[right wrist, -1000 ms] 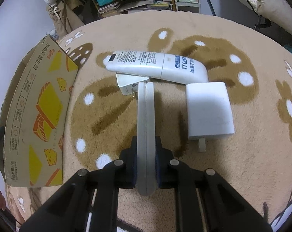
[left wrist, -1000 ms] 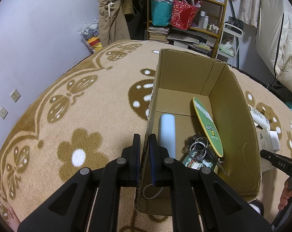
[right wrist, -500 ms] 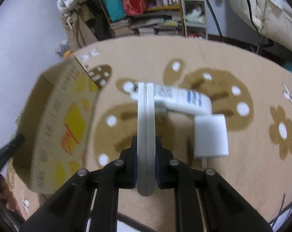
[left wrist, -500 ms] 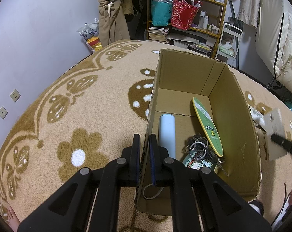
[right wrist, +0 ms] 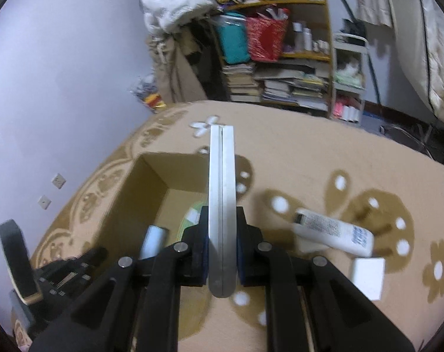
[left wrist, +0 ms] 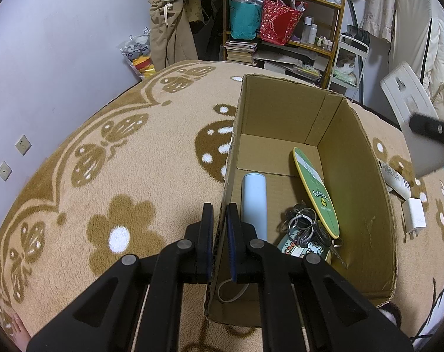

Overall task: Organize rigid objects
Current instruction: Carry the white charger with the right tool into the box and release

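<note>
clearly a lived-in home room, likely a bedroom, shown by the soft beige flower-pattern carpet (left wrist: 110, 158), a crowded wooden shelf (left wrist: 319, 41) with book stacks (left wrist: 241, 51), gift bags and small bottles, clothes (left wrist: 170, 29) hanging by the lilac wall (left wrist: 60, 44), and wall sockets (left wrist: 23, 144).

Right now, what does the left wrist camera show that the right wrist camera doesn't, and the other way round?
Only the left wrist view shows the key bunch inside the cardboard box, plus the left gripper with its jaws clamped on the box's wall. Only the right wrist view shows the right gripper head-on, jaws shut on the flat white device's edge. Both show the box, the white cylinder, the green oval board, the white tube and the charger on the carpet.
</note>
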### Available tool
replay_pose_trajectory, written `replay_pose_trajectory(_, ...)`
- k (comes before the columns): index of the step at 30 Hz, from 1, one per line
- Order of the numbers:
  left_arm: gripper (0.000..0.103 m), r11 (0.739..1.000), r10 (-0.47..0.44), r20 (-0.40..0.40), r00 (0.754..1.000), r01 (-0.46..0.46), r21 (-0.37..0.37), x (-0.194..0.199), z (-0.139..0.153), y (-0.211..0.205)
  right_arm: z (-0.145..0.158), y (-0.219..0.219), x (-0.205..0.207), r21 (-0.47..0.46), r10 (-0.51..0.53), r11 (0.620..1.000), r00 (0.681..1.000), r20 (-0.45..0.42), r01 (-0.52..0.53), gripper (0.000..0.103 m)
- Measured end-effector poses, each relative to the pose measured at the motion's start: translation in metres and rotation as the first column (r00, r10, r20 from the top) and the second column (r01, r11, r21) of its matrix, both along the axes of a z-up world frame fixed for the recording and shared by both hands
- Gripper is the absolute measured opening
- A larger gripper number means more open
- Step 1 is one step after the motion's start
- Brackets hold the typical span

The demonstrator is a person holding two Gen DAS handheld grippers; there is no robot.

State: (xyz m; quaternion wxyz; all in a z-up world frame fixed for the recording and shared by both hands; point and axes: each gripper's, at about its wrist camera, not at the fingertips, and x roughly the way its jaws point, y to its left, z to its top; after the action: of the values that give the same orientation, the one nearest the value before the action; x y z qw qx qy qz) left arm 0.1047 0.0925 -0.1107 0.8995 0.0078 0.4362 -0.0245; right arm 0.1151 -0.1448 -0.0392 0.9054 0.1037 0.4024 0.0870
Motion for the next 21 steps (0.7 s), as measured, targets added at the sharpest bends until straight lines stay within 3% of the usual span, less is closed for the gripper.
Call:
replay_pose_trajectory(8,0.008,1.0,0.0,0.0,1.0,0.0,0.001,0.0,0.0,-0.001,-0.019,0.031,0.004,0.053,0.069,0.996,0.996,-0.049,-0.066,0.016)
replay_pose_trajectory(15,0.008,1.0,0.0,0.0,1.0,0.0,0.002,0.0,0.0,-0.001,-0.044,0.058,0.001,0.041,0.157,0.987,0.981,-0.11,-0.154,0.016)
replay_pose_trajectory(21,0.008,1.0,0.0,0.0,1.0,0.0,0.001,0.0,-0.001,0.0,-0.059,0.063,0.003,0.063,0.167,0.985,0.974,-0.152,-0.159,0.016)
